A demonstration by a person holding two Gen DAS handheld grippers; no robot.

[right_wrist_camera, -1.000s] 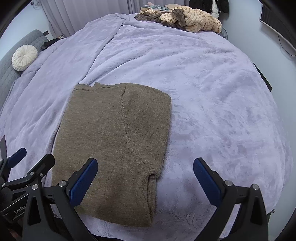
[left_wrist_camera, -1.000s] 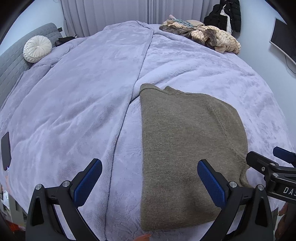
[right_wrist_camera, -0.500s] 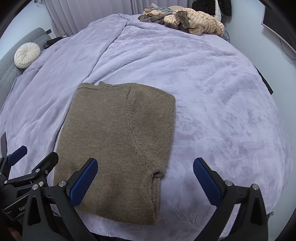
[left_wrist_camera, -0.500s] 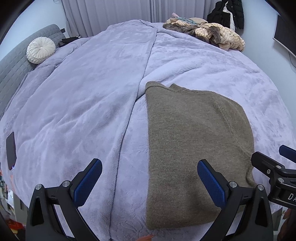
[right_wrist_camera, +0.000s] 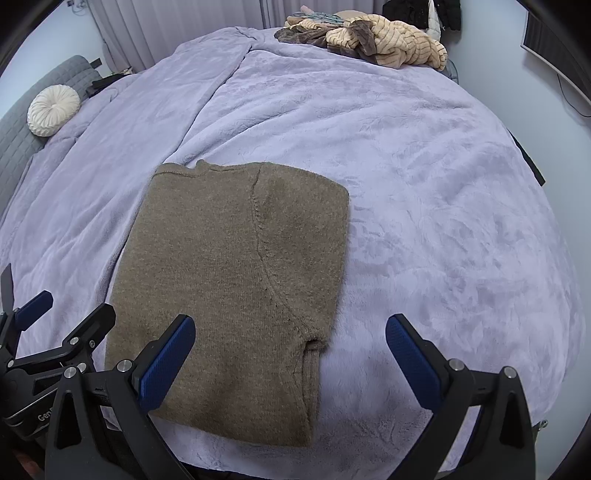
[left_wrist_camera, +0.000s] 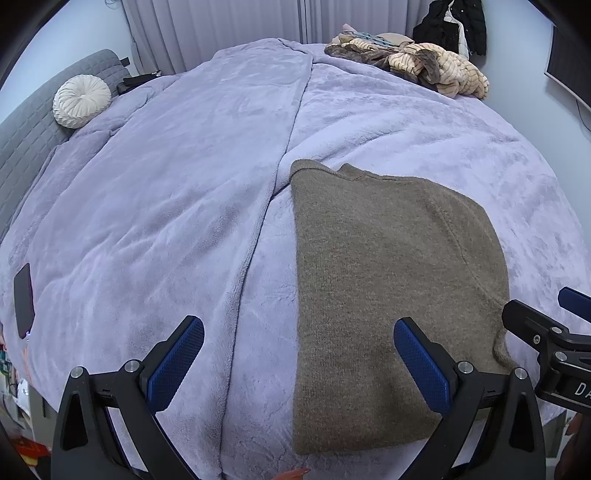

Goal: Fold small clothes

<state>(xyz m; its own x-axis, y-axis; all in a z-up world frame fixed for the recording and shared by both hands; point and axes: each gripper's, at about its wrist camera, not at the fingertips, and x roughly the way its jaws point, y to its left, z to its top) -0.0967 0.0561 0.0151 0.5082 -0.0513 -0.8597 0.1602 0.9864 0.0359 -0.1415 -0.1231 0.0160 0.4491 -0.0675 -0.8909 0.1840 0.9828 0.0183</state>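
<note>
The bed [right_wrist_camera: 424, 166], covered in a lilac fleece blanket, carries the work. A brown knit sweater [right_wrist_camera: 229, 280] lies flat at the near edge of the bed, left of centre in the right wrist view, already folded lengthwise into a tall rectangle with its sleeve seam on top. A pile of unfolded clothes [right_wrist_camera: 373, 33] sits at the far right corner, well apart; a round white cushion [right_wrist_camera: 53, 105] rests at the far left.

I hold the left tool [left_wrist_camera: 299, 363] released, jaws wide, above the sweater's near left edge. I hold the right tool [right_wrist_camera: 290, 356] released likewise, spanning the near right edge.

Step in hand, as I judge it: the crosswise fold.

1. Lower each tool onto one near corner of the hem.
2. Pinch every layer, not only the top one.
3. Lift both corners level and carry them far, toward the collar.
4. Release only when the edges align.

Risk: thick knit may slip, letting the inner layers drag.
</note>
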